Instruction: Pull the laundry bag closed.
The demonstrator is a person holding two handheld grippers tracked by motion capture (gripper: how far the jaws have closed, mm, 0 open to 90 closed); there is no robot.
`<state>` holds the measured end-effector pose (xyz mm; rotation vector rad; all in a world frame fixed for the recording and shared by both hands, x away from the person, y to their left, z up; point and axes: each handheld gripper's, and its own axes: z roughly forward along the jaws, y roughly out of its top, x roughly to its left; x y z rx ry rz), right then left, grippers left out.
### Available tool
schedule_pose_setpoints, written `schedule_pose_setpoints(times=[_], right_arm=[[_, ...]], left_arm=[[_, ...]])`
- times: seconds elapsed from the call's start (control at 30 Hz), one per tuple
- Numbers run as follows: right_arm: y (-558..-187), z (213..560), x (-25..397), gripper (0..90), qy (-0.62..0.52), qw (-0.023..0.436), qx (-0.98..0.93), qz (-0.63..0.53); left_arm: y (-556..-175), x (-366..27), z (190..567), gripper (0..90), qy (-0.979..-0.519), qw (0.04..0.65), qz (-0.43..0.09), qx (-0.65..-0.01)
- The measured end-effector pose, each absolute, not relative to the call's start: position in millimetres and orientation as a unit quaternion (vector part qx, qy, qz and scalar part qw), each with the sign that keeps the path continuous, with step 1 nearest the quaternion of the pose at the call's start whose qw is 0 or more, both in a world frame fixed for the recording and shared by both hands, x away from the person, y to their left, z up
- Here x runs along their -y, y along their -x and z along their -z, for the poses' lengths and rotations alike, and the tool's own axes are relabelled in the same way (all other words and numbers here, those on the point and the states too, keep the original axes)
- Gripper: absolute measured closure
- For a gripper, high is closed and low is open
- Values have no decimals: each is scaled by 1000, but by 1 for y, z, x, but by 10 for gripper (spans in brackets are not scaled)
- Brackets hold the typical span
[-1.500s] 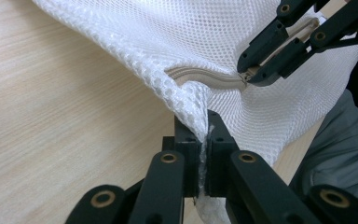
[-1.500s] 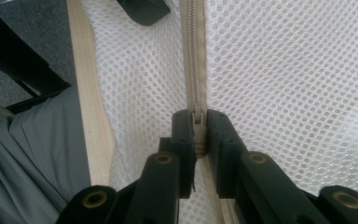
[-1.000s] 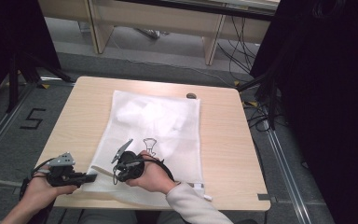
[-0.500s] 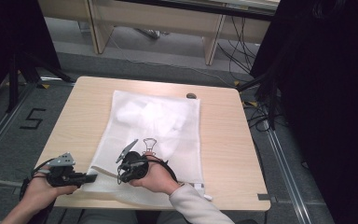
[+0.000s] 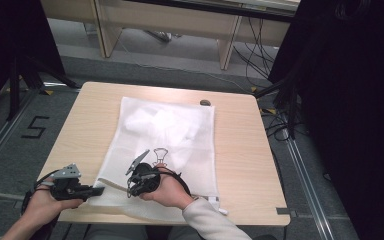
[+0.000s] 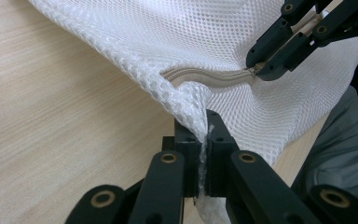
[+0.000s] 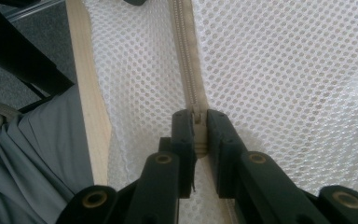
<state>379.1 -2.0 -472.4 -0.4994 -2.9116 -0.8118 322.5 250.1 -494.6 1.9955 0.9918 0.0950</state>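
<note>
A light wooden rectangular table (image 5: pixel 240 150) carries a large white mesh laundry bag (image 5: pixel 180 135) spread flat over its middle, reaching from near the far edge to the near edge. White fabric shows bunched inside the bag's far half. A beige zipper (image 7: pixel 186 51) runs along the bag's near end, close to the table's near edge.

The left gripper (image 5: pixel 100 190), held in the person's left hand (image 5: pixel 45 202) at the table's near left corner, has its jaws pressed together on a pinch of mesh at the bag's near left corner (image 6: pixel 193 109), lifting it slightly into a fold. The right gripper (image 5: pixel 128 190), held in the right hand (image 5: pixel 167 187) over the bag's near end, has its jaws closed on the small zipper pull (image 7: pixel 197 122), with the zipper track stretching away beyond it.

A black binder clip with wire handles (image 5: pixel 160 156) lies on the bag just beyond the right gripper. A small dark round object (image 5: pixel 205 102) sits on the table by the bag's far right corner.
</note>
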Motion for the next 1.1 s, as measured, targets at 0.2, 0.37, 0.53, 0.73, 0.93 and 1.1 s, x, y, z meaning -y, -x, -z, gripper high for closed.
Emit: schedule_pose_setpoints(times=[0.2, 0.37, 0.53, 0.73, 0.93, 1.1], right_arm=[[-380, 470, 4, 823, 161, 34, 950, 266], [-380, 469, 7, 824, 163, 29, 952, 258], [-380, 469, 9, 824, 167, 30, 951, 260], [-380, 469, 10, 823, 169, 33, 950, 261], [-381, 469, 11, 823, 171, 32, 950, 261], [-380, 468, 14, 823, 172, 34, 950, 260]], left_arm=[[-323, -250, 495, 858, -803, 444, -34, -397], [-323, -250, 495, 858, -803, 443, -38, -398], [-323, -250, 494, 858, -803, 441, -38, -399], [-323, -250, 495, 858, -802, 444, -37, -399], [-324, -250, 495, 858, -801, 445, -36, -398], [-323, -251, 494, 858, -802, 443, -36, -399]])
